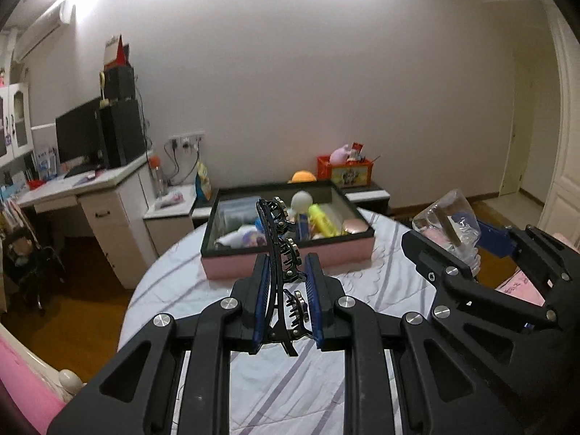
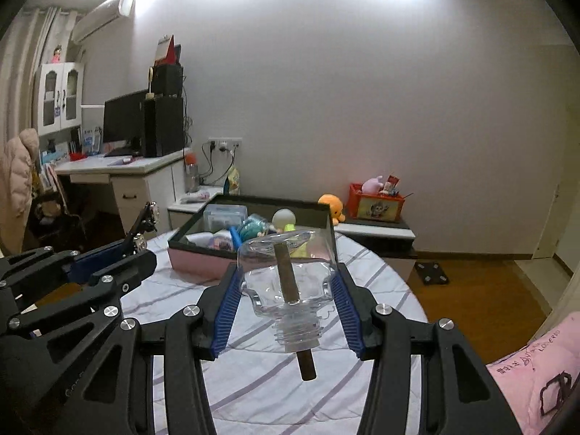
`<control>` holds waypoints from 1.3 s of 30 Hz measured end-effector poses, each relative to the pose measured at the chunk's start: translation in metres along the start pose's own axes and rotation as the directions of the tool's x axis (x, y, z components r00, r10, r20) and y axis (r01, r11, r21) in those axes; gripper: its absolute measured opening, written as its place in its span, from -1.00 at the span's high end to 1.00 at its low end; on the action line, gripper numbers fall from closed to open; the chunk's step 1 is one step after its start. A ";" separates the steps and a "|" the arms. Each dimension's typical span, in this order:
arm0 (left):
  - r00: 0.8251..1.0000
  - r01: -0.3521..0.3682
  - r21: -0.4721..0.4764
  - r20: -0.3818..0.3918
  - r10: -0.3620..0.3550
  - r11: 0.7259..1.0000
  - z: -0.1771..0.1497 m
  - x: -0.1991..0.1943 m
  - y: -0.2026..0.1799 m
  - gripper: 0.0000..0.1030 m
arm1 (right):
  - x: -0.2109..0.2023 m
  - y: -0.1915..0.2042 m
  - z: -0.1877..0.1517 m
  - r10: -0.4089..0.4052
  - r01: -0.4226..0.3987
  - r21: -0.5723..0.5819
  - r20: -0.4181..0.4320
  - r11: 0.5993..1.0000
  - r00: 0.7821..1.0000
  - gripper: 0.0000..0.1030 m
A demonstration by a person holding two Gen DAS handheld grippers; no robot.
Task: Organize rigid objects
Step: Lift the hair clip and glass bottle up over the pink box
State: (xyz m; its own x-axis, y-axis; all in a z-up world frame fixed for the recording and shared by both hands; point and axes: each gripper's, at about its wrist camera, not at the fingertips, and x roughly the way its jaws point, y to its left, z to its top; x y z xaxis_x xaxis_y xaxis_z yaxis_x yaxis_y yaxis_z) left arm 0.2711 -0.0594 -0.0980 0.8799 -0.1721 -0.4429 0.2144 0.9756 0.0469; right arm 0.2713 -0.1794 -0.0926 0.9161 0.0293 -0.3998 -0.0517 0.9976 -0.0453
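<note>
Two grippers level before pink-sided tray [image 1: 290, 266], left gripper [image 1: 286, 272] clamping long black hair clip [image 1: 277, 253], right gripper [image 2: 286, 282] clamping clear glass bottle [image 2: 286, 272], tray contents jumbled.

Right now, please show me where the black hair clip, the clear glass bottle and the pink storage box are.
black hair clip [image 1: 277, 253], left wrist view, on its curved spine.
clear glass bottle [image 2: 311, 275], right wrist view, on its glass body.
pink storage box [image 1: 290, 259], left wrist view, on its pink front wall.

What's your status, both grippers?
Left gripper shut on black toothed hair clip. Right gripper shut on clear glass bottle. Pink-sided box ahead, unobstructed.
</note>
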 end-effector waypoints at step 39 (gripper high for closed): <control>0.945 -0.133 0.027 0.306 0.119 0.991 0.036 -0.045 -0.006 0.62 | -0.052 0.003 0.032 -0.030 0.020 0.042 0.263 0.999 0.964 0.00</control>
State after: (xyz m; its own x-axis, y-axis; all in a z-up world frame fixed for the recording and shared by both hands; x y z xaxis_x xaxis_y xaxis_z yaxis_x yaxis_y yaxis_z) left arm 0.2454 -0.0620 -0.0461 0.9863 -0.0882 -0.1393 0.1064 0.9859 0.1292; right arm 0.2363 -0.1758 -0.0427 0.9895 0.0144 -0.1438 -0.0167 0.9997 -0.0150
